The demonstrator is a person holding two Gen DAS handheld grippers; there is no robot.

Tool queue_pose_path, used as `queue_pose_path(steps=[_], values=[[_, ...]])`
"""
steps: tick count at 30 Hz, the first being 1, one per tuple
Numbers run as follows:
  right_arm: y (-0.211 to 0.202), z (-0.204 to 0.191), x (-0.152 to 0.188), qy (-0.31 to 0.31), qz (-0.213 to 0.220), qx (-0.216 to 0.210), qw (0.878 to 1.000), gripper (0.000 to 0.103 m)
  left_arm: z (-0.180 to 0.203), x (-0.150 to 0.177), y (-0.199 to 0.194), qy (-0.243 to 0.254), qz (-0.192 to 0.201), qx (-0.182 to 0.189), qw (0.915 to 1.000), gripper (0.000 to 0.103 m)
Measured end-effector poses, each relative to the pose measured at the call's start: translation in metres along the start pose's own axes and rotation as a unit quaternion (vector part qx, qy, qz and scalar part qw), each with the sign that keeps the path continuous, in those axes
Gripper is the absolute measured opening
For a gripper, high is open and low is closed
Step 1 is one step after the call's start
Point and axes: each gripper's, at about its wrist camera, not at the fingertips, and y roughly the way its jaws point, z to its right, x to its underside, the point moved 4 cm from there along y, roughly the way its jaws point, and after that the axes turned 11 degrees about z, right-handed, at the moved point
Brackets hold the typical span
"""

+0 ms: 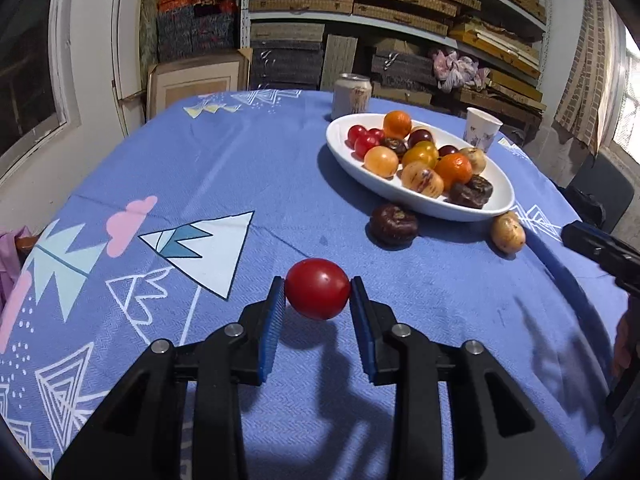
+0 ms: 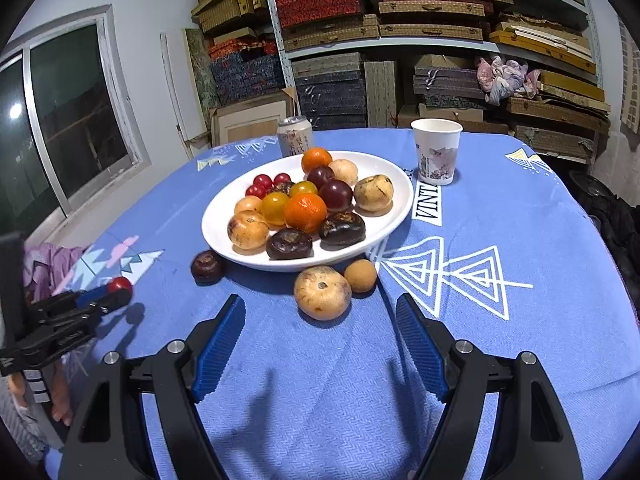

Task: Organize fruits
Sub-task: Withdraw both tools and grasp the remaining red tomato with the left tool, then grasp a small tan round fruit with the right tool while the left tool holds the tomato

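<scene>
The left hand-held gripper (image 1: 318, 292) has its blue pads on either side of a red tomato (image 1: 317, 289), both pads touching its sides; its shadow falls apart from it on the cloth, so it looks lifted just clear of the desk (image 1: 260, 168), at the near middle. The step in hand appears to be carrying this stray fruit to the plate (image 1: 492, 212), which stands far and to the right. The next move likely calls for a rise over the rim and a gentle release into a gap, since the plate is already crowded with oranges, small red tomatoes, yellow and dark fruits; a hard drop could set round fruit rolling.

The right hand-held gripper (image 2: 320, 322) hangs with its jaws wide apart and nothing between them, just near of a tan fruit (image 2: 323, 293). A smaller tan fruit (image 2: 360, 276) lies just beside it to the right, and a dark fruit (image 2: 207, 267) sits to the left, all three on the cloth close to the plate's near rim and not yet gathered.

A blue cloth printed with white triangles and pink clouds covers the desk. A can (image 2: 295, 136) and a paper cup (image 2: 436, 152) stand beyond the plate. Behind, metal shelves hold stacked boxes; a window is on the left wall.
</scene>
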Motion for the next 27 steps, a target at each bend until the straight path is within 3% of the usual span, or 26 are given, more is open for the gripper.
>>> queue_pose_path(steps=[7, 12, 16, 20, 22, 27], values=[[0.003, 0.009, 0.002, -0.046, -0.003, 0.055, 0.997, 0.079, 0.002, 0.001, -0.008, 0.003, -0.003, 0.018, 0.9998, 0.033], [0.014, -0.015, 0.008, -0.074, -0.022, -0.004, 0.997, 0.078, 0.001, -0.001, -0.010, -0.007, 0.002, 0.030, 0.9995, 0.033], [0.027, 0.003, -0.001, -0.097, -0.018, 0.069, 0.993, 0.078, 0.001, -0.001, -0.011, -0.009, -0.001, 0.033, 0.9994, 0.033], [0.031, 0.032, -0.018, -0.038, -0.007, 0.079, 0.996, 0.077, 0.003, -0.001, -0.011, -0.006, 0.000, 0.038, 0.9993, 0.033], [0.044, 0.036, -0.019, -0.043, -0.021, 0.083, 0.995, 0.064, 0.004, 0.000, -0.011, -0.003, 0.000, 0.037, 0.9993, 0.033], [0.072, 0.034, -0.001, -0.069, -0.076, 0.072, 0.992, 0.060, 0.002, 0.000, -0.009, -0.008, -0.005, 0.036, 0.9993, 0.034]])
